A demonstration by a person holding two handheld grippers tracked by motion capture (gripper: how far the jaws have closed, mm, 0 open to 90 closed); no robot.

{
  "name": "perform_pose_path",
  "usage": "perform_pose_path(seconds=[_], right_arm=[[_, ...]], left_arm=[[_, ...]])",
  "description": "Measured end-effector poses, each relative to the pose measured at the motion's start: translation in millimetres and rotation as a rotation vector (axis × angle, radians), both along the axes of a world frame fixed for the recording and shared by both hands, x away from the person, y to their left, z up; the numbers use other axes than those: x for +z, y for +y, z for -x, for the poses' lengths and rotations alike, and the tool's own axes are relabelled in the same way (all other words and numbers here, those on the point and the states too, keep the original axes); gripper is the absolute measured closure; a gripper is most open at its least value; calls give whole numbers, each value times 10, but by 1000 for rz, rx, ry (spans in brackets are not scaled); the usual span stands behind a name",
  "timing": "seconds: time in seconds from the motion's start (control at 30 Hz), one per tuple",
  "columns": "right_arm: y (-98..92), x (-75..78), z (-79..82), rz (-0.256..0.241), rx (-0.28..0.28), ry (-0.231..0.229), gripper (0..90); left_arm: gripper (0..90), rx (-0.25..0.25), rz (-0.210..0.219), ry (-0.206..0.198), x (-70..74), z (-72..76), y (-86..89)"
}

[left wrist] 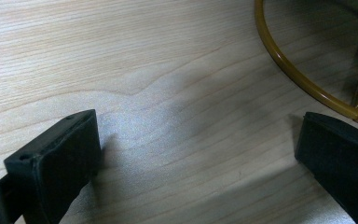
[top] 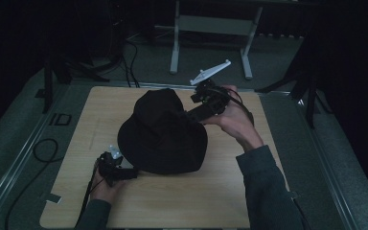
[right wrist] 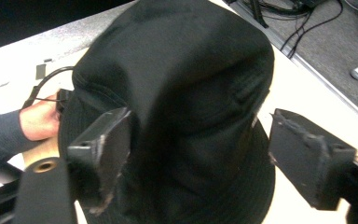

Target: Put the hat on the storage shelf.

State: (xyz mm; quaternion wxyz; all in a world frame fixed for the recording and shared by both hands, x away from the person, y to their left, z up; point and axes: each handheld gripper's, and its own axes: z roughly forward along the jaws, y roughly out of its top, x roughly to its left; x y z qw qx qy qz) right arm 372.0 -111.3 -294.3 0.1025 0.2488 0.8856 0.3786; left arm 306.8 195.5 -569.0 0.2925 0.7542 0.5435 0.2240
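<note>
A black bucket hat stands in the middle of the wooden table, its crown raised. My left gripper lies low at the hat's near-left brim, open, with bare wood between its jaws in the left gripper view. A gold wire ring rests on the wood just beyond them; what it belongs to is hidden. My right gripper reaches in from the far right, open. In the right gripper view its jaws stand on either side of the hat's crown, without pinching it.
A white desk frame stands on the floor behind the table. Black stand legs rise at the left, and others at the right. A cable loops on the floor at the left. A scrap of tape marks the near-left corner.
</note>
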Motion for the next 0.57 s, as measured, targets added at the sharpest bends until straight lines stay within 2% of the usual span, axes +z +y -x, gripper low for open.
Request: perform_pose_path(seconds=[0.13, 0.23, 0.27, 0.57], right_arm=[[-74, -77, 12, 9, -24, 5, 154], [-90, -102, 17, 10, -20, 7, 147], [-138, -161, 46, 11, -23, 10, 142], [-223, -340, 126, 23, -17, 23, 130]], left_arm=[[3, -1, -1, 1, 1, 0, 1], [3, -2, -2, 3, 2, 0, 2], [3, -1, -1, 3, 2, 0, 2], [3, 1, 1, 0, 1, 0, 0]])
